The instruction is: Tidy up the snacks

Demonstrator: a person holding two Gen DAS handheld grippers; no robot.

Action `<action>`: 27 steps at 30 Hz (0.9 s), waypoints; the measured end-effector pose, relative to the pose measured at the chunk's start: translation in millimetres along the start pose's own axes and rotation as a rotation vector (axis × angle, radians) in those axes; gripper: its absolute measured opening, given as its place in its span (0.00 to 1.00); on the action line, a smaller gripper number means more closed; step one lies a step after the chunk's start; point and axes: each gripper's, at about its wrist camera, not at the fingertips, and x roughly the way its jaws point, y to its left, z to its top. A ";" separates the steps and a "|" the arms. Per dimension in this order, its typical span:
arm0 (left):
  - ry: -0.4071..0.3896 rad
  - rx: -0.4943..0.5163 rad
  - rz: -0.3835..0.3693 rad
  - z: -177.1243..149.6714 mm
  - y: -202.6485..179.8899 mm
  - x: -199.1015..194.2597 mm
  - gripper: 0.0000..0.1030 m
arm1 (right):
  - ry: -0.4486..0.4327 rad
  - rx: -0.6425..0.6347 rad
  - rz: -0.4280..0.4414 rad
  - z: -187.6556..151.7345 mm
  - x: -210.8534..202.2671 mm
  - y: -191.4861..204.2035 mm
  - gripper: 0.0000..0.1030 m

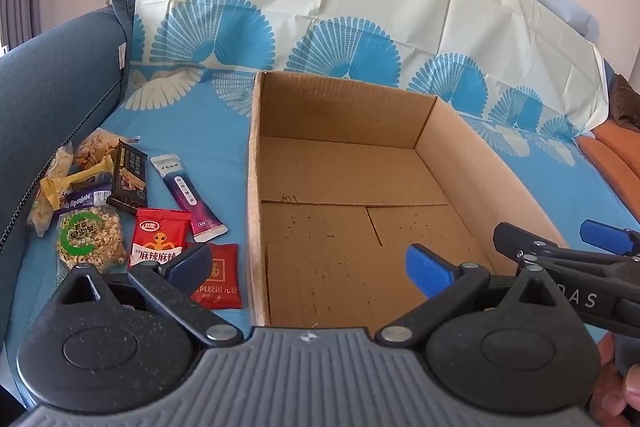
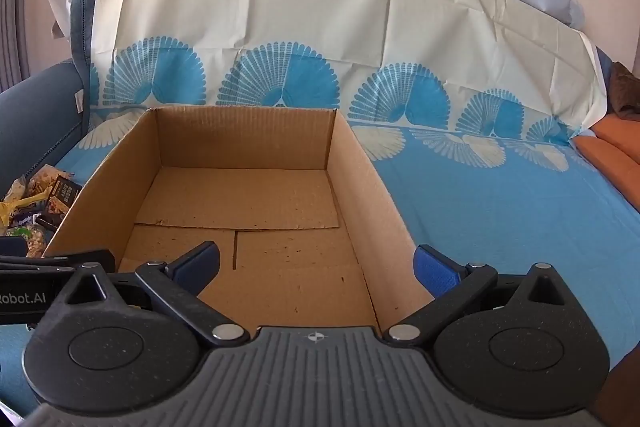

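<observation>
An open cardboard box (image 1: 452,147) (image 2: 360,171) sits on the blue patterned cloth, nothing in it. Left of it lies a heap of snack packets: a red alien packet (image 1: 158,241), a dark red packet (image 1: 220,277), a purple stick pack (image 1: 188,197), a dark bar (image 1: 128,177), a green-label nut bag (image 1: 88,241) and yellow wrappers (image 1: 76,179). My left gripper (image 1: 310,269) hovers open over the box's near left wall, nothing between its fingers. My right gripper (image 2: 316,267) hangs open above the box's near edge, also holding nothing. It shows at the right in the left wrist view (image 1: 560,247).
The snack heap peeks out left of the box in the right wrist view (image 2: 36,215). A dark blue sofa arm (image 1: 48,99) borders the snacks on the left. The cloth-draped backrest (image 2: 320,19) rises behind. An orange cushion (image 2: 612,155) lies far right.
</observation>
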 end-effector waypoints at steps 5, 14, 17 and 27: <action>0.000 0.006 -0.004 -1.3 -0.8 2.2 1.00 | -0.029 -0.002 0.003 -5.2 0.1 -0.4 0.99; -0.004 0.003 -0.014 -1.0 1.6 -0.7 1.00 | -0.025 -0.009 -0.009 -6.6 -0.8 0.0 0.99; -0.006 0.000 -0.017 -0.8 1.8 -0.6 1.00 | -0.026 -0.012 -0.013 -7.1 -0.8 -0.2 0.99; -0.002 0.017 -0.009 -2.1 1.4 0.6 1.00 | -0.026 -0.024 -0.029 -5.9 -1.1 5.3 0.99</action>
